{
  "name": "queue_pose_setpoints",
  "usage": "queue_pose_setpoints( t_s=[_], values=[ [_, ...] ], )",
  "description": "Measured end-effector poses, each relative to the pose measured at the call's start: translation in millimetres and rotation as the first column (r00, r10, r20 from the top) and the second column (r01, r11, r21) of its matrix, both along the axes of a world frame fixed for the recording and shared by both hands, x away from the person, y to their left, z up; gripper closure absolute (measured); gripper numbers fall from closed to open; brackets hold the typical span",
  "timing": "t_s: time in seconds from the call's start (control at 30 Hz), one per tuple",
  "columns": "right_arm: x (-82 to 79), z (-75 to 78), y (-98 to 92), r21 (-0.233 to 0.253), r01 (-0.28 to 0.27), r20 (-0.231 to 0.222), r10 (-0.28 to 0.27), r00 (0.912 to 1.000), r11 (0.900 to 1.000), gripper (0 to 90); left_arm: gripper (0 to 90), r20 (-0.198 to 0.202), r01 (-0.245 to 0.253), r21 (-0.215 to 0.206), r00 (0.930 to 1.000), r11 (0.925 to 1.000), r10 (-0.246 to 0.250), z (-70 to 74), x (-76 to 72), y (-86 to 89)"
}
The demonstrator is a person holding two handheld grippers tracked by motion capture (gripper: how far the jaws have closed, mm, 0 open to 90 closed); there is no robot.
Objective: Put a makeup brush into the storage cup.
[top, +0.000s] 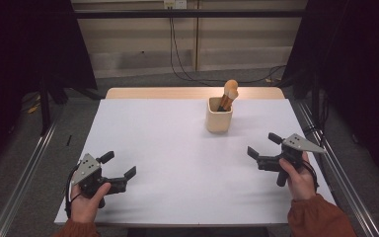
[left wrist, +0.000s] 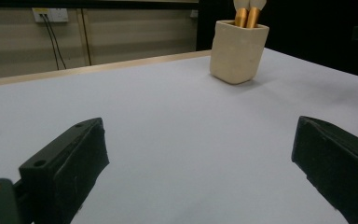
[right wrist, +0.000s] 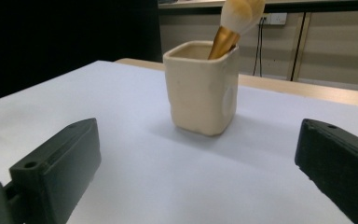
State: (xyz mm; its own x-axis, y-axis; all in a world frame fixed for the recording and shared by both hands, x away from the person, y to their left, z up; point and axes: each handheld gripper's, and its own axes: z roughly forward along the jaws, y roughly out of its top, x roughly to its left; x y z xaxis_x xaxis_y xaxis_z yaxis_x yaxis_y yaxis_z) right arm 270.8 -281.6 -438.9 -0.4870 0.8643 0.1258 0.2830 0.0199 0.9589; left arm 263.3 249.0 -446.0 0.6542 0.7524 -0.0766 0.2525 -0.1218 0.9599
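Cream ceramic square cup (top: pixel 219 115) with gold-handled makeup brushes (top: pixel 229 94) stands far mid-table. Your right gripper (top: pixel 265 148) and left gripper (top: pixel 119 165) hover wide, empty; reach-in comes next, likely right, nearer.

the cup (left wrist: pixel 237 50) hides the lower handles of my brushes (left wrist: pixel 247 14), and in my left gripper view the picture's top edge cuts off their heads. in my right gripper view the brush head (right wrist: pixel 240 14) is blurred, so i cannot count brushes there. my forearms leave the high view's bottom edge.
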Motion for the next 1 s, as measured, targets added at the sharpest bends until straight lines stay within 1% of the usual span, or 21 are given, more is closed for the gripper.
queue_pose_setpoints(
  t_s=[0.17, 0.23, 0.33, 0.6, 0.7, 0.73, 0.77, 0.8, 0.83, 0.9, 1.0],
  values=[
    [-10.6, -1.7, -5.3, 0.0, 0.019, 0.01, -0.019, 0.9998, 1.0, 0.3, 3.3, 0.0, -0.006, 0.0, 1.0, 1.0, 0.006, 0.2, -1.6, 0.7],
    [-14.2, -3.3, -7.4, 0.001, 0.018, 0.007, -0.018, 0.9998, 1.0, 0.1, 3.3, -0.004, -0.009, 0.001, 1.0, 1.0, 0.009, 0.2, -2.1, 0.9],
    [-18.9, -6.6, -12.1, -0.017, 0.023, 0.009, -0.023, 0.9997, 1.0, 0.1, 3.3, -0.006, -0.014, -0.003, 0.9999, 0.9999, 0.014, 0.6, -3.3, 0.9],
    [-35.4, -10.5, -22.6, -0.009, 0.043, 0.024, -0.042, 0.9988, 0.999, 0.1, 3.3, -0.007, -0.014, 0.001, 0.9999, 0.9999, 0.014, 0.9, -5.4, 1.4],
    [-40.4, -12.1, -26.0, -0.013, 0.027, 0.023, -0.027, 0.9994, 1.0, 0.0, 3.3, -0.005, -0.014, -0.001, 0.9999, 0.9999, 0.014, 1.0, -6.6, 1.4],
    [-41.7, -12.4, -27.0, -0.014, 0.029, 0.027, -0.029, 0.9992, 0.999, 0.0, 3.3, -0.007, -0.018, -0.007, 0.9998, 0.9998, 0.018, 0.6, -7.4, 1.1],
    [-42.7, -12.9, -28.0, -0.018, 0.029, 0.033, -0.028, 0.9991, 0.999, 0.0, 3.3, -0.012, -0.016, -0.005, 0.9998, 0.9999, 0.016, 0.6, -7.8, 1.4],
    [-43.9, -13.4, -28.1, -0.009, 0.025, 0.035, -0.025, 0.9991, 1.0, 0.0, 3.3, -0.014, -0.016, -0.003, 0.9998, 0.9999, 0.016, 0.7, -8.1, 1.6],
    [-44.5, -14.9, -28.6, -0.01, 0.016, 0.033, -0.016, 0.9993, 1.0, 0.0, 3.3, -0.009, -0.018, -0.001, 0.9998, 0.9998, 0.018, 1.1, -8.3, 1.7],
    [-45.4, -17.6, -28.2, -0.03, 0.013, 0.019, -0.013, 0.9997, 0.999, 0.2, 3.3, -0.005, -0.015, -0.005, 0.9999, 0.9999, 0.015, 1.3, -8.9, 1.8],
    [-45.7, -17.7, -27.8, -0.029, 0.005, 0.026, -0.004, 0.9997, 1.0, 0.1, 3.3, -0.005, -0.013, -0.001, 0.9999, 0.9999, 0.013, 0.9, -9.3, 2.6]
  ],
)
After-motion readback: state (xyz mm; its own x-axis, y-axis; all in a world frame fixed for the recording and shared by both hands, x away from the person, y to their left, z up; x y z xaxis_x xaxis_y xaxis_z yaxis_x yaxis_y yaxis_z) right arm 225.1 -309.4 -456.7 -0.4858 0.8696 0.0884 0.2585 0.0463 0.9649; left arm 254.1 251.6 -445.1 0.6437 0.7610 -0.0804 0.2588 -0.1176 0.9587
